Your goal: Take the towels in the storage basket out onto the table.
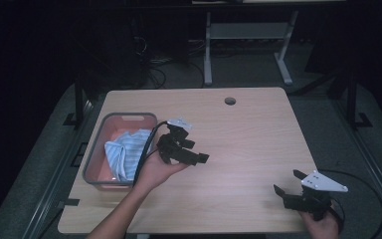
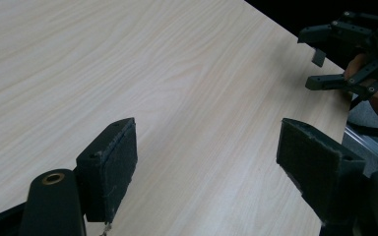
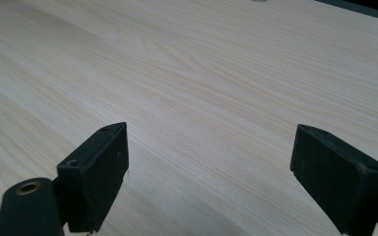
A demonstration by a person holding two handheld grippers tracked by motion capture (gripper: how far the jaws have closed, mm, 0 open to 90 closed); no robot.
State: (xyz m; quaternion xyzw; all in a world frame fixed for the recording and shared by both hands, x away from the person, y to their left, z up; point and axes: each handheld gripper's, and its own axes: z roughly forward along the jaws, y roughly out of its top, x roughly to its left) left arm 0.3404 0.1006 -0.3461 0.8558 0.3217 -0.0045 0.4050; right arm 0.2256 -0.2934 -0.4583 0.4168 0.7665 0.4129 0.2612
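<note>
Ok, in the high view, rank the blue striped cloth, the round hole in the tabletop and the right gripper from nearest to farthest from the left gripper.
1. Blue striped cloth, in the bin just left of the left gripper.
2. Round hole, toward the far edge.
3. Right gripper, near the front right corner.

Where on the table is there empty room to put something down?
The bare wood between the left gripper and the right gripper is free, as is the stretch toward the far edge round the cable hole. The left side is crowded: the grey bin holds a striped cloth, with the left hand beside it.
</note>
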